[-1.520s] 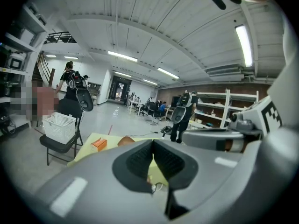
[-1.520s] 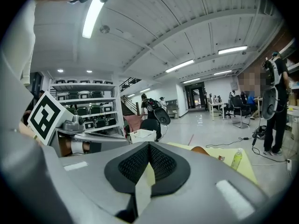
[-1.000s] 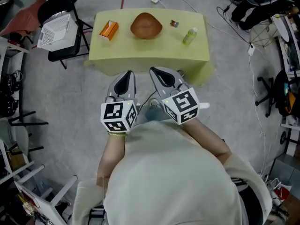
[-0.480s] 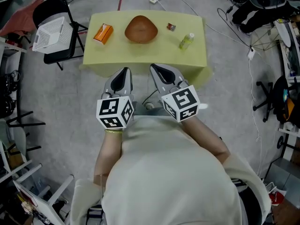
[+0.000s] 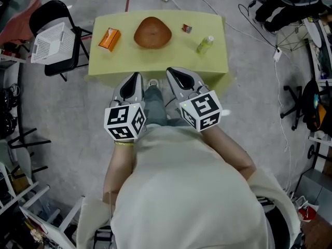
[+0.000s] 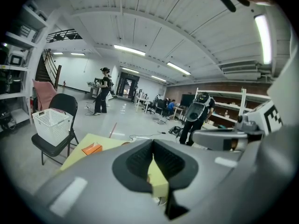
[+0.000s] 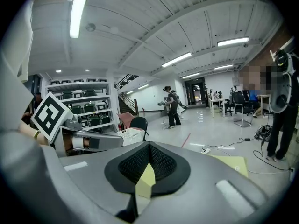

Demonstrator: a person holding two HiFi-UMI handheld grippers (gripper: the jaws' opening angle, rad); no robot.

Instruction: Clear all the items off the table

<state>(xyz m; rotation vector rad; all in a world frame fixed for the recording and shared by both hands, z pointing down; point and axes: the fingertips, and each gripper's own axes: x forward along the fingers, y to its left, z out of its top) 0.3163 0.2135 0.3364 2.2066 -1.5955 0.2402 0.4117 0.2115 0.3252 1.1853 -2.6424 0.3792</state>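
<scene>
Head view looks steeply down on a yellow-green table (image 5: 158,61) on a grey floor, and all the items lie on its far half: an orange box (image 5: 109,39) at the left, a brown wooden bowl (image 5: 152,33) just right of it, a small red packet (image 5: 186,28) beyond that, and a green bottle (image 5: 205,44) lying nearest the right edge. The left gripper (image 5: 135,78) and right gripper (image 5: 173,72) hang side by side just short of the table's near edge, well apart from every item. Left gripper view and right gripper view each show the jaws pressed together with nothing between them. A black chair (image 5: 58,69) left of the table carries a white basket (image 5: 47,42).
</scene>
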